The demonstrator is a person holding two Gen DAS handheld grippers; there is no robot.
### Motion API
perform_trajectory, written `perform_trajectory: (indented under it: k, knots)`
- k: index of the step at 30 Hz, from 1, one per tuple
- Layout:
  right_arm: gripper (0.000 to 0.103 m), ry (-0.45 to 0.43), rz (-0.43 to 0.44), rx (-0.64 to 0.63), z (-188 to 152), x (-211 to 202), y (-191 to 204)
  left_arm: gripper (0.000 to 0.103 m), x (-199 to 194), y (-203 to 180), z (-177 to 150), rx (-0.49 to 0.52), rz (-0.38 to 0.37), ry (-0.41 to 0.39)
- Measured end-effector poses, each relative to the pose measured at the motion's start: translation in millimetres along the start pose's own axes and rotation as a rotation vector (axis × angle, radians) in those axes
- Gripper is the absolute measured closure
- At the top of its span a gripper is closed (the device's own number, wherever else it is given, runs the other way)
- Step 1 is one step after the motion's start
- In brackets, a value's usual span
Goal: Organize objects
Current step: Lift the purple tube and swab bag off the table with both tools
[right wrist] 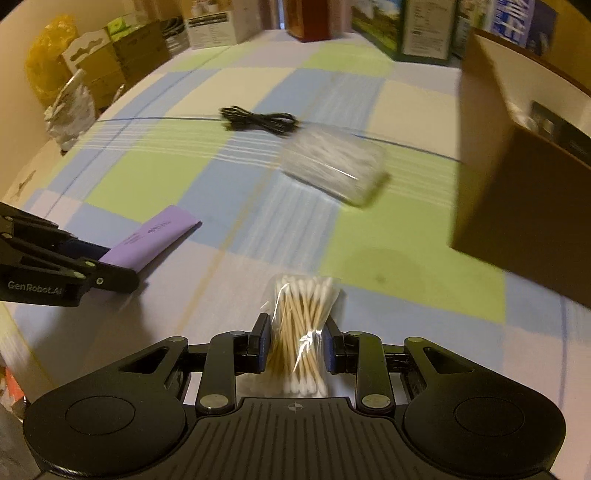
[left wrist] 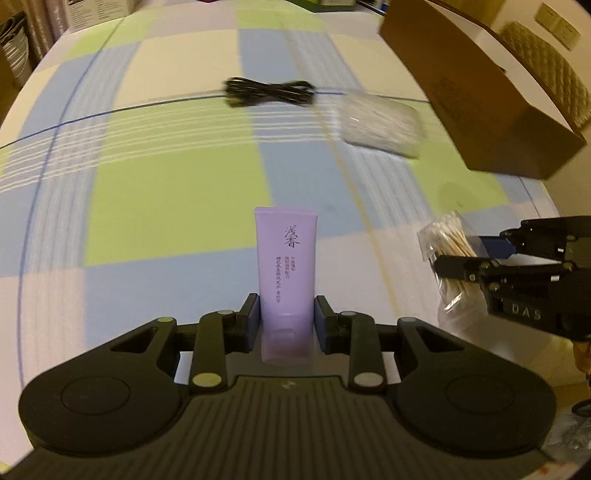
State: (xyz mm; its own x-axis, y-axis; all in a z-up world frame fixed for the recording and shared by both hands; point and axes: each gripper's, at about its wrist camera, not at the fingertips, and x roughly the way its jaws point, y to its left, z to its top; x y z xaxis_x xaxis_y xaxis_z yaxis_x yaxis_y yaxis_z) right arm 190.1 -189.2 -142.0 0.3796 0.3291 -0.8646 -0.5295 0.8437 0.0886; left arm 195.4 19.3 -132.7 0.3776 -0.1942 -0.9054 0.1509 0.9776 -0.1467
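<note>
My left gripper [left wrist: 286, 319] is shut on a purple tube [left wrist: 286, 266] with dark lettering, held above the checked cloth; the tube [right wrist: 155, 240] also shows at the left of the right wrist view, in the left gripper [right wrist: 107, 264]. My right gripper [right wrist: 295, 345] is shut on a clear bag of wooden cotton swabs [right wrist: 301, 325], pinched at its middle. That bag [left wrist: 448, 243] and the right gripper [left wrist: 469, 254] appear at the right edge of the left wrist view. A coiled black cable [left wrist: 269, 92] and a clear plastic box of swabs [left wrist: 380, 123] lie farther off on the cloth.
An open brown cardboard box [left wrist: 491, 99] stands at the right, seen close in the right wrist view as the cardboard box [right wrist: 517, 166]. Cartons and packages [right wrist: 214, 26] line the far edge; a yellow bag [right wrist: 48, 59] and a crumpled white bag [right wrist: 72, 110] sit at the left. The checked cloth [left wrist: 166, 192] covers the surface.
</note>
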Motion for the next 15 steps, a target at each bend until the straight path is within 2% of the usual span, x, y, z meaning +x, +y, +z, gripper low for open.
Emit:
perform_trajectory:
  k: [3, 5, 7, 10, 15]
  knots:
    - [0.077, -0.008, -0.007, 0.028, -9, -8, -10, 0.077, 3, -14, -1, 0.01, -0.003, 0.004]
    - [0.07, -0.012, -0.013, 0.048, -13, -12, -13, 0.077, 5, -20, -1, 0.01, 0.008, 0.003]
    - [0.043, -0.012, -0.023, 0.066, -19, -14, -15, 0.077, 7, -23, 0, -0.002, 0.022, 0.008]
    - [0.042, -0.029, -0.026, 0.074, -23, -17, -15, 0.074, 9, -28, 2, -0.005, 0.045, 0.014]
    - [0.044, -0.038, -0.04, 0.058, -23, -17, -12, 0.064, 14, -39, 6, 0.004, 0.088, 0.023]
